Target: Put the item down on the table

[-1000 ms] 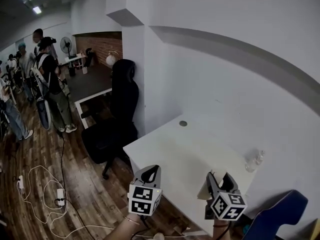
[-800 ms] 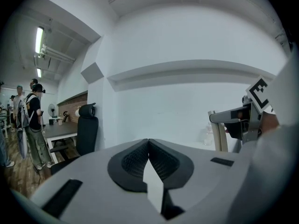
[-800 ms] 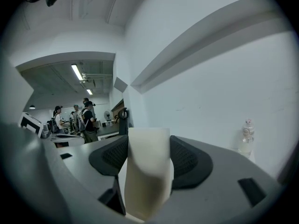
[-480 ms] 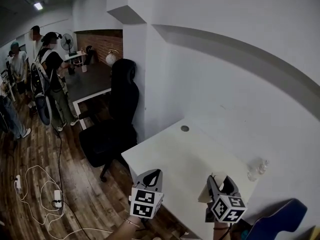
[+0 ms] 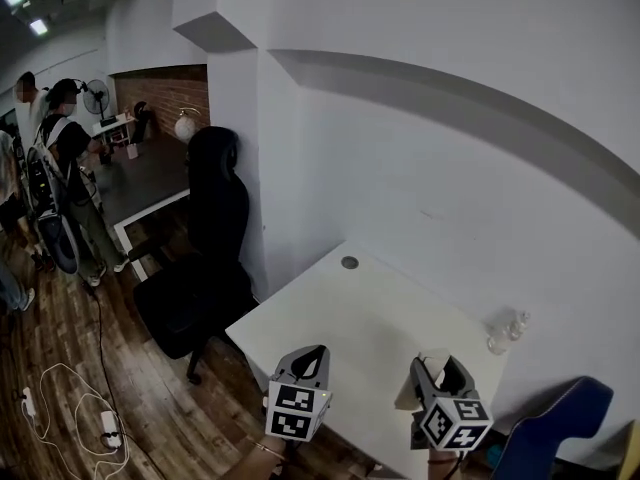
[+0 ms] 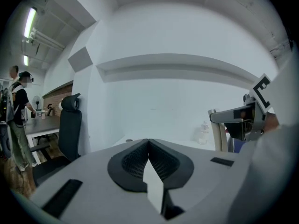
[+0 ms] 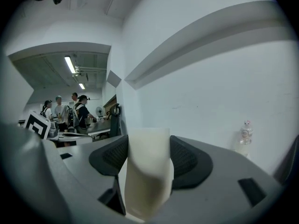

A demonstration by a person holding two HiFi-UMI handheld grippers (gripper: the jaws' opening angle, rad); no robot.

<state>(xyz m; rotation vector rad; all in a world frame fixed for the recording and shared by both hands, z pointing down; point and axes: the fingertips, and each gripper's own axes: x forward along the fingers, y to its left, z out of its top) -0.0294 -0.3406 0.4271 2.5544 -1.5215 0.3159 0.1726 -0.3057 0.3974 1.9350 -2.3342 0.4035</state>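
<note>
While your left gripper [image 6: 148, 143] keeps its jaws pressed together on nothing, the task rests with your right gripper [image 5: 440, 370]. Its jaws are clamped on the cream item [image 7: 148, 171], held up off the white worktop [image 5: 370, 308] that stretches ahead of them. Nothing is set down yet. As I judge it, lowering the item and letting go are both left to do. Beyond the right jaws, to their right, a small clear bottle [image 5: 505, 330] stands near the wall. You can read no brand or writing anywhere, and the marker cubes [image 5: 296, 411] show only black-and-white squares.
</note>
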